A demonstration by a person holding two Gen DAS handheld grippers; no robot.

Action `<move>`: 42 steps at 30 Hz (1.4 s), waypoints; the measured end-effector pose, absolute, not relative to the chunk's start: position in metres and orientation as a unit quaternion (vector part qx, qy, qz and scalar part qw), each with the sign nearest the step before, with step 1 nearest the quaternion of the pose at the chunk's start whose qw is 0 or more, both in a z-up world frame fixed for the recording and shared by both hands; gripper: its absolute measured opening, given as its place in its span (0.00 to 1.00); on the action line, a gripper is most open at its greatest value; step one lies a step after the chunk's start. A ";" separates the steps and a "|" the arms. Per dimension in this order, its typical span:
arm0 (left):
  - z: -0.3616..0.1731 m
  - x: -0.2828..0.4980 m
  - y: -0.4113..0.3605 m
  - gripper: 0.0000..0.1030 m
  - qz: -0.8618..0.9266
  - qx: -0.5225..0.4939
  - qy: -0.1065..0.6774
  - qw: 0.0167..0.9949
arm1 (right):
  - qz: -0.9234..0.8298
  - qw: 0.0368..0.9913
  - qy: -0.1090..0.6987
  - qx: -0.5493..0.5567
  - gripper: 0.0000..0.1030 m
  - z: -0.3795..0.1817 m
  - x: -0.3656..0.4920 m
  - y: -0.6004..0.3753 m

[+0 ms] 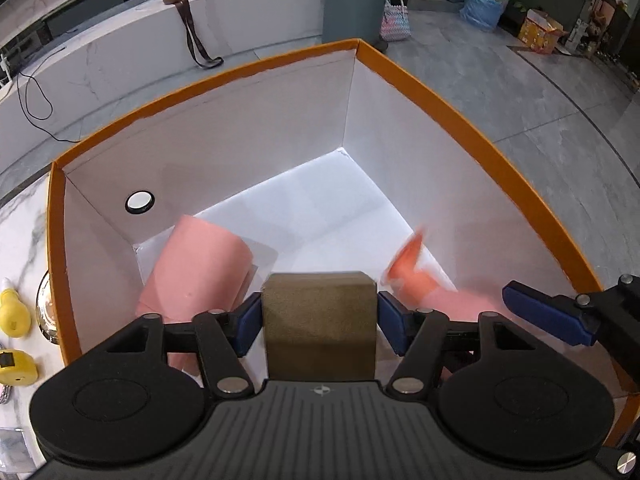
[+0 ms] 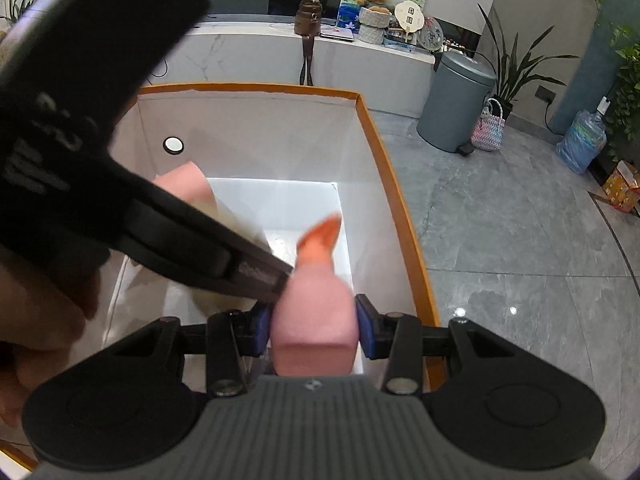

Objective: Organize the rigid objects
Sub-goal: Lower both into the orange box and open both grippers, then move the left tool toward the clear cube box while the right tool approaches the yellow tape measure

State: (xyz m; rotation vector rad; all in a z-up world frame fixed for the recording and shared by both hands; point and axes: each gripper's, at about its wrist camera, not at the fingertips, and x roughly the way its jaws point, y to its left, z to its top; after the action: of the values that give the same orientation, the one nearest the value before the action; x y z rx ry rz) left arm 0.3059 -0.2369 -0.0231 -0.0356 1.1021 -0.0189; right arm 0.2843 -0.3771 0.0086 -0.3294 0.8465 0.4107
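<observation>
My left gripper [image 1: 320, 316] hangs over the orange-rimmed white box [image 1: 460, 120], its blue pads against both sides of an olive-brown block [image 1: 320, 344]. My right gripper [image 2: 314, 324] is shut on a pink bottle [image 2: 316, 320] whose orange cap [image 2: 320, 236] points down into the same box [image 2: 392, 184]; the cap is blurred. In the left wrist view the bottle [image 1: 452, 300] shows at the right beside one blue finger [image 1: 548, 316] of the right gripper. A pink roll [image 1: 200, 268] leans in the box's left corner [image 2: 184, 180]. The left gripper's black body [image 2: 180, 248] crosses the right wrist view.
The box stands on a marble table [image 1: 24, 240] with yellow items [image 1: 14, 312] and a shiny metal piece [image 1: 44, 308] to its left. A round hole [image 1: 139, 202] marks the box wall. Beyond it are a grey bin [image 2: 456, 100], a white counter [image 2: 360, 68] and grey floor.
</observation>
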 end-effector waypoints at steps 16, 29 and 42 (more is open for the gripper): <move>0.007 0.296 -0.224 0.75 -0.011 -0.035 0.491 0.870 | 0.183 0.892 0.389 -0.141 0.45 0.020 0.284 -0.371; 0.048 0.269 -0.191 0.75 0.001 -0.049 0.457 0.888 | 0.175 0.903 0.364 -0.146 0.46 0.043 0.263 -0.353; 0.060 0.218 -0.127 0.76 0.041 -0.080 0.426 0.900 | 0.162 0.917 0.332 -0.151 0.47 0.060 0.242 -0.327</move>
State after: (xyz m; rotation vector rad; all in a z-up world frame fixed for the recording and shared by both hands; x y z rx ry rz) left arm 0.2176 -0.1269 0.0596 -0.1649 0.8825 0.0839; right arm 0.2419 -0.3267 0.0604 -0.3105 0.6830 0.3332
